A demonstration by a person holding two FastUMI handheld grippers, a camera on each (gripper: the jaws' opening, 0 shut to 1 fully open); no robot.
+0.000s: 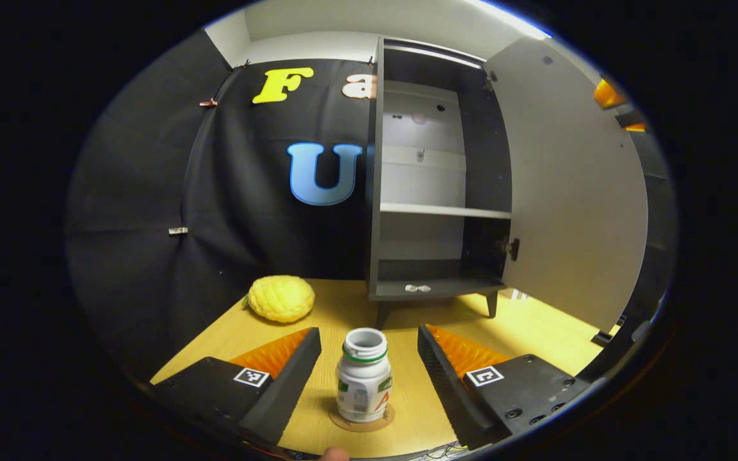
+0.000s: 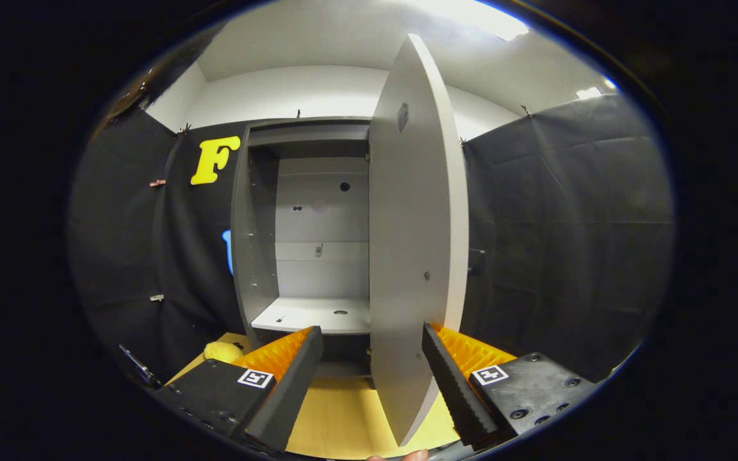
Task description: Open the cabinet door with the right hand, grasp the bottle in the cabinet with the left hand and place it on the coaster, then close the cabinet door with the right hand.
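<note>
A small white bottle (image 1: 363, 383) with a green neck ring stands upright on a round brown coaster (image 1: 362, 419) on the wooden table. My left gripper (image 1: 369, 349) is open, its fingers on either side of the bottle and clear of it. Behind stands the grey cabinet (image 1: 436, 211) with its door (image 1: 567, 186) swung wide to the right. In the right gripper view the door (image 2: 415, 256) is edge-on between the fingers of my right gripper (image 2: 372, 346), which is open and not pressing on it. The cabinet's inside (image 2: 318, 256) shows a bare shelf.
A yellow bumpy lemon-like fruit (image 1: 280, 298) lies on the table (image 1: 535, 320) left of the cabinet, also seen as the fruit (image 2: 223, 351). A small white item (image 1: 418, 288) lies on the cabinet's bottom board. Black cloth walls close in the left and back.
</note>
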